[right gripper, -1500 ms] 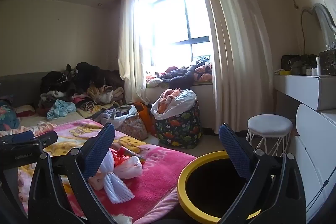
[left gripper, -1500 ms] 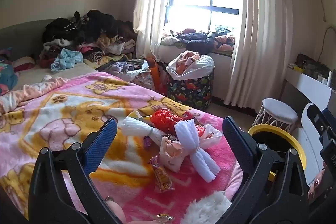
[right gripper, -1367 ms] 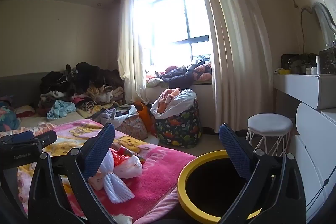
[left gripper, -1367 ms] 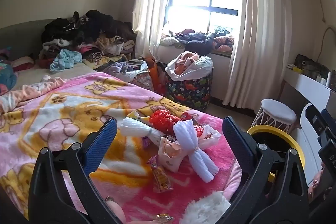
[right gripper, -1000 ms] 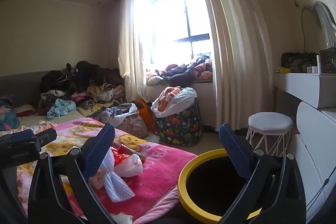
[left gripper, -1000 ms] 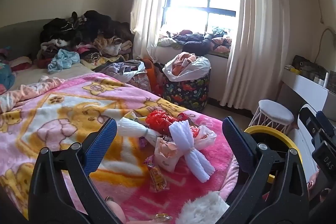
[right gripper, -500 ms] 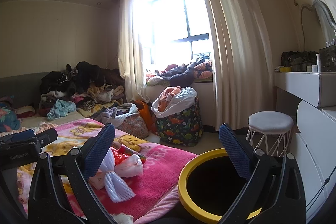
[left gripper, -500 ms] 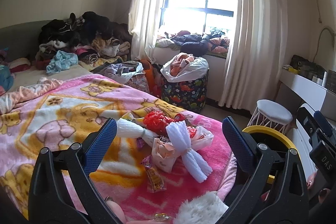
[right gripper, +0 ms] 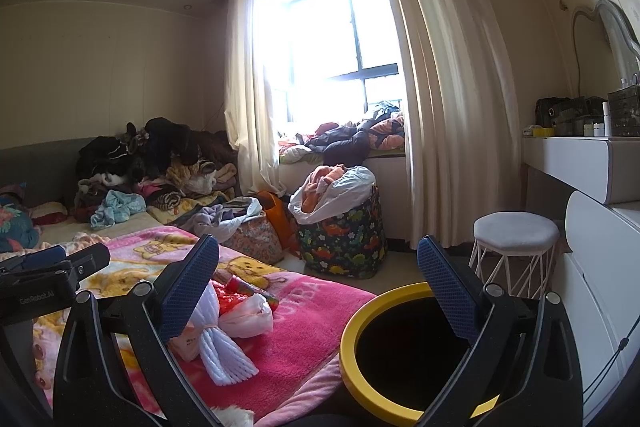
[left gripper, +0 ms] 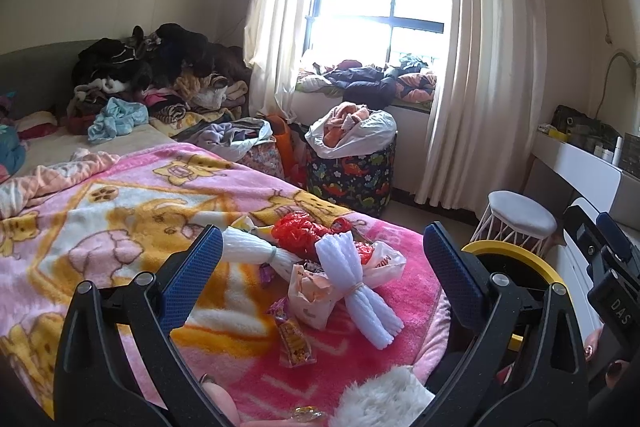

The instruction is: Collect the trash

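pink cartoon-print blanket (left gripper: 120,211) covers the bed nearest both cameras, and the trash lies in a loose heap on its near corner. the left gripper (left gripper: 320,259) hangs over that heap with its blue fingers spread wide and nothing between them; the right gripper (right gripper: 316,279) is equally wide and empty, aimed more toward the yellow-rimmed bin (right gripper: 360,367) just beside the bed corner. closest in the heap is a snack wrapper (left gripper: 294,335), then a white foam net (left gripper: 356,287) resting on a pale plastic bag (left gripper: 310,293), a second foam net (left gripper: 256,253), and crumpled red plastic (left gripper: 298,231). farther off stand a dinosaur-print hamper (left gripper: 352,175) and a white stool (left gripper: 520,215). by the look of it nothing has been collected yet: every piece remains on the blanket, and the bin's dark interior shows no contents that can be made out.
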{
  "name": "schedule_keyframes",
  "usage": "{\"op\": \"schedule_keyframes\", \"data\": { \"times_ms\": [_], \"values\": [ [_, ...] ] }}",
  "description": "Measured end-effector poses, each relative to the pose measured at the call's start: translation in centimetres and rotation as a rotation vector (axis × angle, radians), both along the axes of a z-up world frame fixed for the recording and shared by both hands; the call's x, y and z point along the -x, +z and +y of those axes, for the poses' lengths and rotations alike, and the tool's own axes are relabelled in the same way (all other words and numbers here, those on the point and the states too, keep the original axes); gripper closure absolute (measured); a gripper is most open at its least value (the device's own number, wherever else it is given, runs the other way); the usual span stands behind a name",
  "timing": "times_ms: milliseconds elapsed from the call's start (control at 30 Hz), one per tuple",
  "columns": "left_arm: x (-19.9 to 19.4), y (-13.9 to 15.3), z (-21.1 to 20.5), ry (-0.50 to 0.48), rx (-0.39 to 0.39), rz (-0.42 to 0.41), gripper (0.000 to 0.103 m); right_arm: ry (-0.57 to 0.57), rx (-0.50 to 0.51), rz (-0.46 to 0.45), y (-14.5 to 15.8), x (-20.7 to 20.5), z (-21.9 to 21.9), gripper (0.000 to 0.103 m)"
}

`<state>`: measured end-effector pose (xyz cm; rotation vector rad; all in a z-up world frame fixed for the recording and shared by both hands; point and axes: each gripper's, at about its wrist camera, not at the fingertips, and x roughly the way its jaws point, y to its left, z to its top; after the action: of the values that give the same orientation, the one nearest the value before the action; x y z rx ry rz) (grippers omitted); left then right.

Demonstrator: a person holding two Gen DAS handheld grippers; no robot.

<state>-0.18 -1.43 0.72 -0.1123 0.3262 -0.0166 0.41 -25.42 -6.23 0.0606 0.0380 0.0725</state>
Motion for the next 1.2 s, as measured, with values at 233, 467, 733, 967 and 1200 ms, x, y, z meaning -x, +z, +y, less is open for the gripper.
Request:
{"op": "schedule_keyframes", "data": {
  "times_ms": [233, 467, 733, 967, 1200],
  "values": [
    [0.0, 0.0, 0.0, 0.0, 0.0, 0.001, 0.011, 0.0, 0.0, -0.001, 0.0, 0.0, 0.0, 0.006],
    [0.0, 0.0, -0.1, 0.0, -0.001, 0.0, 0.011, -0.001, 0.0, -0.001, -0.1, 0.0, 0.0, 0.006],
    [-0.1, -0.1, -0.1, -0.005, 0.005, 0.005, 0.011, 0.004, 0.001, 0.004, -0.3, -0.1, 0.2, 0.006],
    [-0.9, -0.7, 1.9, 0.041, 0.042, 0.026, 0.011, 0.096, 0.037, 0.042, -0.5, -0.5, 2.0, 0.006],
    [-1.2, -0.9, 4.7, 0.11, 0.058, 0.026, 0.011, 0.2, 0.099, 0.081, -0.8, -1.5, 4.9, 0.006]
  ]
}}
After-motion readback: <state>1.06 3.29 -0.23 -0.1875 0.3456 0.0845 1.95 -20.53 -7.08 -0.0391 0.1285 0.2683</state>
